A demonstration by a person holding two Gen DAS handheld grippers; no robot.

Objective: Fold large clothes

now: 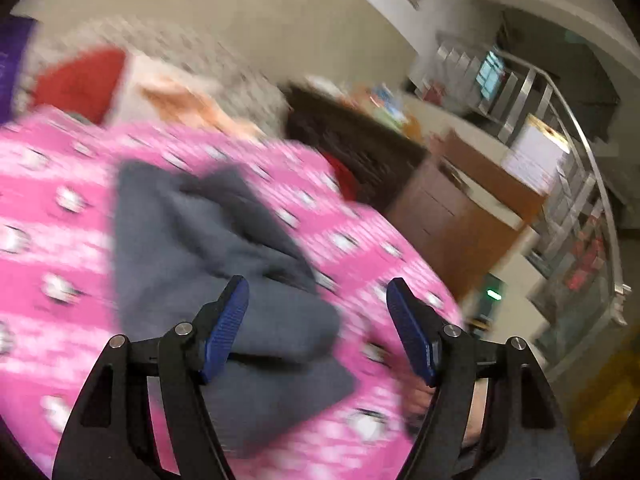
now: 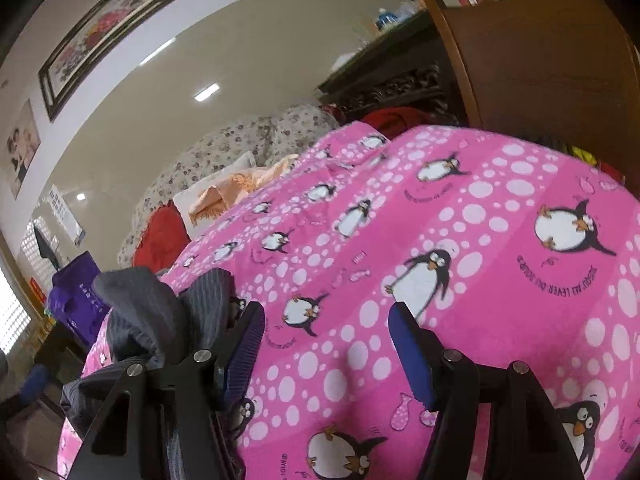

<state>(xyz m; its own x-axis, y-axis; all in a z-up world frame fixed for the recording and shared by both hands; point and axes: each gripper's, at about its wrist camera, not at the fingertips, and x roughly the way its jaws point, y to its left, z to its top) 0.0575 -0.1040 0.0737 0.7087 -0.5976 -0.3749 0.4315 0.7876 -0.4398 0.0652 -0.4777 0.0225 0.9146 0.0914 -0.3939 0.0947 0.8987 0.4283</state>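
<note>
- We are hovering the left gripper (image 1: 318, 312), jaws spread, above the garment (image 1: 208, 248) on the bedspread (image 1: 60, 240) — seemingly half folded, though blurred.
- Right gripper (image 2: 326, 336) is gaping empty beside it — we should be pinching matching corners.

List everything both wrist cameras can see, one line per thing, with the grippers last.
grey garment: one, dark grey, bunched on the bedspread, partly folded
bedspread: one, pink with white dots and penguins, covering the bed
floral quilt: one, pale with small flowers, heaped at the far end of the bed
red cushion: one, red, beside the quilt
peach cloth: one, peach, on a white pillow
framed picture: one, dark frame, on the wall
wooden cabinet: one, brown, beside the bed
left gripper: blue pads, open over the garment
right gripper: blue pads, open, garment at its left side
</note>
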